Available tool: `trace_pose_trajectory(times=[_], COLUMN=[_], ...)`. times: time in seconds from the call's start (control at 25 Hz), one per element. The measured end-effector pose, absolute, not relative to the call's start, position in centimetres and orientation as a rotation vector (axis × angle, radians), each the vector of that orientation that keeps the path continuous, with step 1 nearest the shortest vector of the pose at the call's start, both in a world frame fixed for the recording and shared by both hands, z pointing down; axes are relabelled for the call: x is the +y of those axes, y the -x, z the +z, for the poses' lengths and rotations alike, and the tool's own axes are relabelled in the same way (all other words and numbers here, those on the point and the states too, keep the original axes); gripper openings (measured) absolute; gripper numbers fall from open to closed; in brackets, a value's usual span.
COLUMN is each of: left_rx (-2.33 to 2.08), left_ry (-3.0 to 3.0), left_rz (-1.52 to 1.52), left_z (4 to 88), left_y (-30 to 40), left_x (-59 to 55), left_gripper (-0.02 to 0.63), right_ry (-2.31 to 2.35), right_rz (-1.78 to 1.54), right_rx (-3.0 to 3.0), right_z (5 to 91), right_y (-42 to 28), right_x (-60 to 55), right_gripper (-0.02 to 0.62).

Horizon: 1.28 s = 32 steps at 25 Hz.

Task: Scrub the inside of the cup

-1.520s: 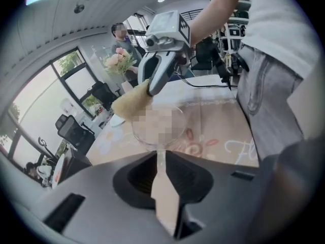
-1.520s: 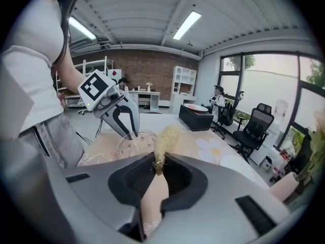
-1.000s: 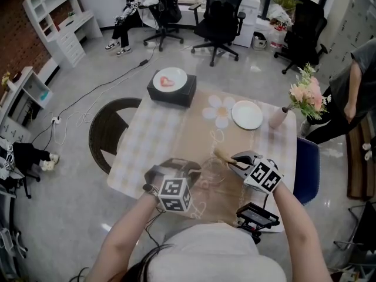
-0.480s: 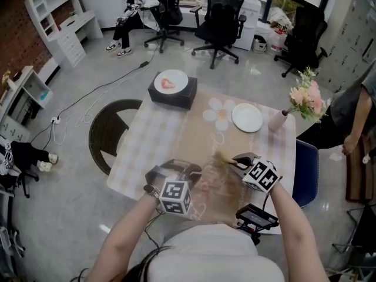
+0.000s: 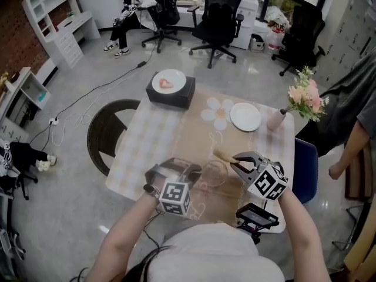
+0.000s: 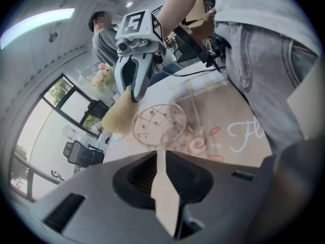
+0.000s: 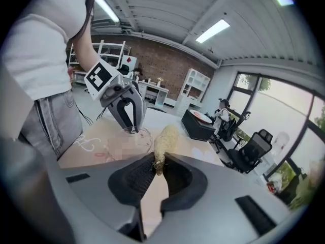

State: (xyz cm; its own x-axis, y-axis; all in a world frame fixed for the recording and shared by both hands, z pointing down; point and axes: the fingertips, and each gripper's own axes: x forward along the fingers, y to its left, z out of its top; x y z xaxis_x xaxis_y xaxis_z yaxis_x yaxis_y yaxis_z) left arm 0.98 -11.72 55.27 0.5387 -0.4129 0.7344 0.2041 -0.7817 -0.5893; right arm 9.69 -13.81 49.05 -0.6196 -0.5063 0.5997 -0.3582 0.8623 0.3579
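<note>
One clear glass cup (image 5: 214,172) with small printed marks is at the near middle of the surface (image 5: 153,140), between the two grippers. We cannot tell if its base rests on the cloth. The cup looks empty inside. The scrubber (image 7: 166,138), a tan fibrous bundle, is outside it, just beside the rim on the side away from us, so we judge that no scrubbing is under way at this moment.

Risks, as we judge them:
- The cup is thin glass held only by a pinch on its wall, so a hard push from the scrubber could lever it out of the pinch or tip it.
- The scrubber is gripped at its very end, so it may bend or slip back instead of scrubbing.
- Going in off-centre would knock the rim.

Left gripper (image 6: 160,154): narrow, jaws closed on the near wall of the cup at the rim.

Right gripper (image 7: 160,159): narrow, jaws clamped on the scrubber's tail end. The bundle sticks out forward toward the cup and does not touch it, as far as we see.
</note>
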Motion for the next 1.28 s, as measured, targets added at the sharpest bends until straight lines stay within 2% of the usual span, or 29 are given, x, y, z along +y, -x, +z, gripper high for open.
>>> trace_pose_trajectory(times=[0.48,1.28], left_rx=[0.142,0.155], left_ry=[2.028,1.910], left_rz=[-1.218,-1.184], left_z=[55.1,54.5], left_y=[-1.2,-1.6], left_x=[-11.4,-11.2], left_gripper=[0.057,0.057], right_ry=[-0.442,-0.453], right_rz=[-0.425,-0.105], right_rx=[-2.153,-2.058], right_z=[50.8,57.3], right_y=[-9.2,-11.4], right_x=[-12.9,-14.8], right_gripper=[0.049,0.048])
